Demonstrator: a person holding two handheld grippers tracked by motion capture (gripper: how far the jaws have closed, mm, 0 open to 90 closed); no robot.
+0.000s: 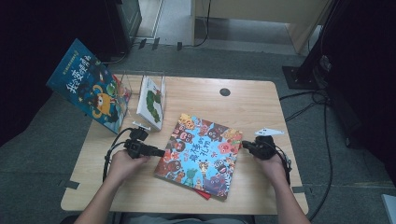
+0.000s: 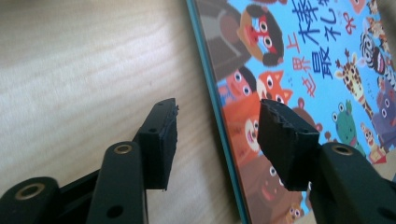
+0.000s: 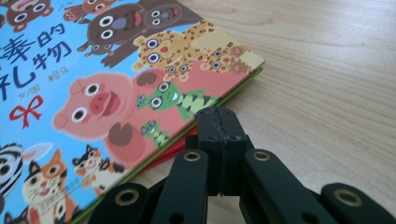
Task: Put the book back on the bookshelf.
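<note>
Tool in the left hand [image 1: 159, 152] stands with jaws apart astride the blue picture book's [image 1: 201, 156] spine edge at nine o'clock; right tool [image 1: 243, 144], jaws together, noses its three o'clock edge. Lying flat mid-tabletop [image 1: 261, 102], the book looks thin, glossy, stiff but slippery; pinching one overhanging edge seems best.

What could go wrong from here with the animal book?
1. The left gripper has open jaws straddling the blue animal book at its edge; closing may catch only the cover and flip it open.
2. The right gripper is shut, tip against the opposite edge; a push could slide the book off the red book beneath it.
3. A leftward slide may bump the caterpillar book standing nearby.
</note>
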